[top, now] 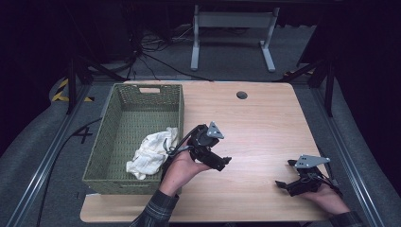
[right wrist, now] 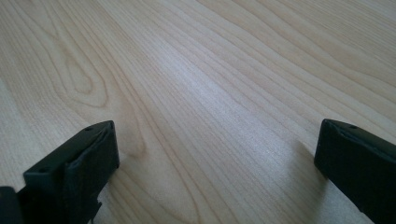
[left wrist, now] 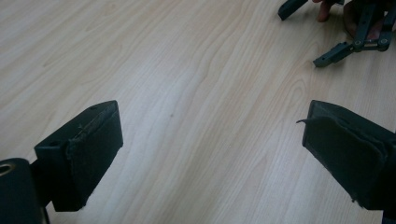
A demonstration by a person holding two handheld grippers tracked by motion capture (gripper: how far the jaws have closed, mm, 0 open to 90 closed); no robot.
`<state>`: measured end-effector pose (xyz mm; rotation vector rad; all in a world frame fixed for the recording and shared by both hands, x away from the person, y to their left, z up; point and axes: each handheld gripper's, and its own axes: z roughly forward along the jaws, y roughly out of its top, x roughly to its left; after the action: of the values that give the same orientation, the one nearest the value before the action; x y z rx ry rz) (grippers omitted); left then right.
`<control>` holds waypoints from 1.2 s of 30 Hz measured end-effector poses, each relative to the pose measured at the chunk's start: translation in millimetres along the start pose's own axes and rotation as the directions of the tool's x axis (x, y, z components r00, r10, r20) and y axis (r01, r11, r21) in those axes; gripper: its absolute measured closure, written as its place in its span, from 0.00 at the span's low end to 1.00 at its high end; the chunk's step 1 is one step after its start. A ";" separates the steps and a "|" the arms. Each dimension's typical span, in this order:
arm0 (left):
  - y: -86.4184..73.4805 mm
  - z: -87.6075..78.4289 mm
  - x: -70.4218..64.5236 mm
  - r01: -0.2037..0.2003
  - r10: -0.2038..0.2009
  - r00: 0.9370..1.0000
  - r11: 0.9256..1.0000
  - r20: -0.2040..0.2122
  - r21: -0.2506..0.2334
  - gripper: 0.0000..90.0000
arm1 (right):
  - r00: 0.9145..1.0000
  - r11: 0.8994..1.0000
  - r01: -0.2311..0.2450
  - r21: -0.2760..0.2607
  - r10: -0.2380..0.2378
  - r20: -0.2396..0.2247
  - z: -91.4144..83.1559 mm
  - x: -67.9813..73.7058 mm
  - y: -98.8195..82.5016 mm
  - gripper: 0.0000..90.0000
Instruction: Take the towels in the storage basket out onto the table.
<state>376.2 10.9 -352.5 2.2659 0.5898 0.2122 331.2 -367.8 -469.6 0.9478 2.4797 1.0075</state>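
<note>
A fixed camera above the person's side looks forward and down across the whole wooden table (top: 265, 123), taking in the green basket (top: 109, 142) at its left and the floor beyond. The left gripper view rides low over the tabletop (left wrist: 187, 70), facing along its own spread jaws toward the right gripper (left wrist: 343, 28), seen farther off at the upper right. The right gripper view sits closer still to the wood grain (right wrist: 210, 84), looking along its own parted jaws. All three views share the bare tabletop between the two hands.
</note>
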 end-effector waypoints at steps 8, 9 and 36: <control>-6.7 -11.8 12.2 0.003 -0.002 1.000 1.000 -0.011 0.009 0.06 | 1.000 1.000 -0.002 0.000 0.002 0.001 -0.4 0.5 -0.4 0.00; -7.4 -13.8 13.9 0.005 -0.005 1.000 1.000 -0.012 0.011 0.06 | 1.000 1.000 -0.002 0.000 0.002 0.001 -0.4 0.6 -0.4 0.00; -32.3 -53.5 46.0 0.077 -0.079 0.993 0.997 -0.083 -0.030 0.07 | 1.000 1.000 -0.003 -0.001 0.003 0.001 -0.7 1.0 -0.8 0.00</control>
<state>387.9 86.7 -340.3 2.2118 0.7140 0.2763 329.7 -367.9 -469.7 0.9514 2.4772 1.0089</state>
